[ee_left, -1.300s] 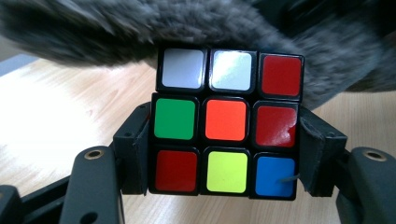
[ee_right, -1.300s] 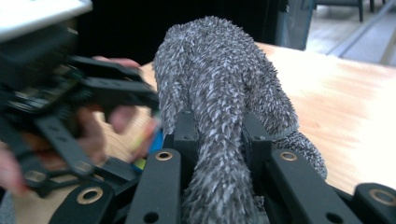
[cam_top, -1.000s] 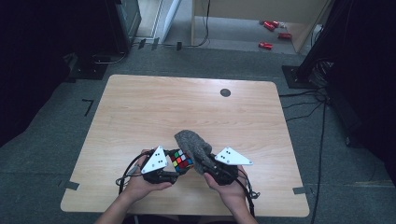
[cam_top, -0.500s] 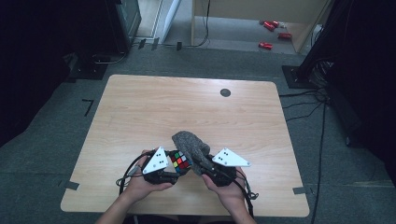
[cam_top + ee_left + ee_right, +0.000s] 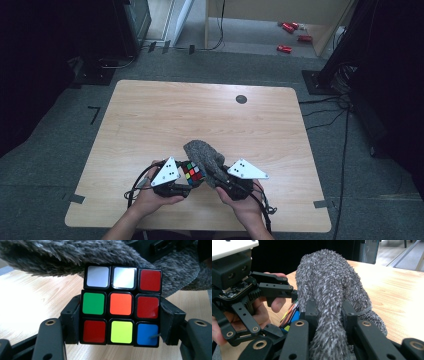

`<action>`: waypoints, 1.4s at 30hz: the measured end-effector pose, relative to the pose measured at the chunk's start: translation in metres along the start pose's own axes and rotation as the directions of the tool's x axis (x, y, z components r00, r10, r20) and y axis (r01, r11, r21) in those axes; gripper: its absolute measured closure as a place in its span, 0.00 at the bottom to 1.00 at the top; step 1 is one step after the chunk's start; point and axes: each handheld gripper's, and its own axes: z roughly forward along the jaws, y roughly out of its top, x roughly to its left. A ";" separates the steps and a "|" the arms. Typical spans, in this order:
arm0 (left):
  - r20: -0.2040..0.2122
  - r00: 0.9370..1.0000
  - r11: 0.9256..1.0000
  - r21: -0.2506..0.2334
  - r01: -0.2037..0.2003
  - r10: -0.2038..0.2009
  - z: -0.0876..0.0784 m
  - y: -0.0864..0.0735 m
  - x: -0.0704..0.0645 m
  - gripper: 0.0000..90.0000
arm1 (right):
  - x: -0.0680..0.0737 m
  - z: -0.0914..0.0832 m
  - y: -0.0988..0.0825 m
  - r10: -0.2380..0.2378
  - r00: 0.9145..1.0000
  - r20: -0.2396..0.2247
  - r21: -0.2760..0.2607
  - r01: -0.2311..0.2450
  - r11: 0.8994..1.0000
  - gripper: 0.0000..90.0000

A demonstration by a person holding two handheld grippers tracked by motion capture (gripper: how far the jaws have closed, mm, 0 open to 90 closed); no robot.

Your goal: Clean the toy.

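Nothing has shifted visibly since the earlier high-view frames: both hands, both grippers, the cube and the cloth sit where they did a second ago.

Left gripper: clenched on the cube. The left gripper view shows both black pads pressed flat against opposite sides of the cube, at its lower two rows. The facing side reads white, white, red; green, orange, red; red, yellow, blue. This view gives the sticker layout; the high view gives only a small tilted patch of colours between the two grey plates.

Right gripper: clenched on the cloth. The right gripper view shows a fuzzy grey bunch of cloth pinched tightly between the jaws, rising ahead of them and draping toward the table. It also shows the left gripper just to the left of the cloth, with thin coloured edges of the cube beside the right jaws.

Relative positions: the cube sits between the left jaws, just beside the right gripper's tips. The cloth lies over and behind the cube; in the left gripper view its pile overhangs the cube's top row, touching or nearly so. The high view places both grippers close together at the near edge of the table
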 end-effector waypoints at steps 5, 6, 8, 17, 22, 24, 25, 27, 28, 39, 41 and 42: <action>-0.003 1.000 1.000 -0.013 0.016 -0.016 -0.003 0.000 0.003 0.38 | -0.011 0.002 -0.006 0.045 0.999 0.015 0.017 -0.046 0.999 0.82; -0.002 1.000 1.000 -0.017 0.019 -0.019 -0.003 0.000 0.003 0.38 | -0.012 0.002 -0.006 0.051 0.999 0.012 0.014 -0.051 0.999 0.82; 0.001 1.000 1.000 -0.014 0.022 -0.022 -0.002 -0.001 0.004 0.38 | -0.008 0.000 -0.003 0.052 0.999 -0.003 0.006 -0.052 0.999 0.82; -0.020 1.000 1.000 -0.025 0.008 -0.008 -0.005 0.001 0.002 0.38 | -0.005 0.000 -0.001 0.043 0.999 -0.005 0.001 -0.043 0.999 0.82; -0.006 1.000 0.999 -0.032 0.019 -0.019 -0.004 0.001 0.003 0.38 | -0.009 0.000 -0.003 0.056 0.998 0.018 0.011 -0.056 0.998 0.82; -0.005 1.000 1.000 -0.014 0.011 -0.011 -0.002 0.000 0.002 0.38 | -0.004 -0.002 0.000 0.049 0.999 -0.014 -0.005 -0.049 0.999 0.82; -0.008 1.000 1.000 -0.005 0.003 -0.003 -0.001 -0.001 0.001 0.38 | -0.001 -0.002 0.001 0.041 0.999 -0.033 -0.009 -0.041 0.999 0.82; -0.010 1.000 1.000 -0.002 0.001 -0.001 0.000 -0.001 0.000 0.38 | 0.006 -0.001 0.003 0.009 0.999 -0.036 -0.015 -0.009 1.000 0.82; -0.014 1.000 1.000 -0.003 -0.004 0.004 -0.001 0.000 0.000 0.38 | 0.007 -0.001 0.004 0.003 0.999 -0.032 -0.015 -0.004 1.000 0.82; -0.010 1.000 1.000 -0.017 0.010 -0.010 -0.003 -0.001 0.003 0.38 | -0.002 0.000 0.000 0.048 0.999 -0.001 0.003 -0.048 0.999 0.82; -0.009 1.000 1.000 -0.011 0.005 -0.005 -0.002 -0.002 0.001 0.38 | 0.005 -0.001 0.002 0.031 0.999 -0.020 -0.004 -0.031 1.000 0.82; -0.014 1.000 1.000 -0.012 0.002 -0.002 -0.002 -0.001 0.001 0.38 | 0.007 -0.001 0.002 0.014 1.000 -0.017 -0.005 -0.015 1.000 0.82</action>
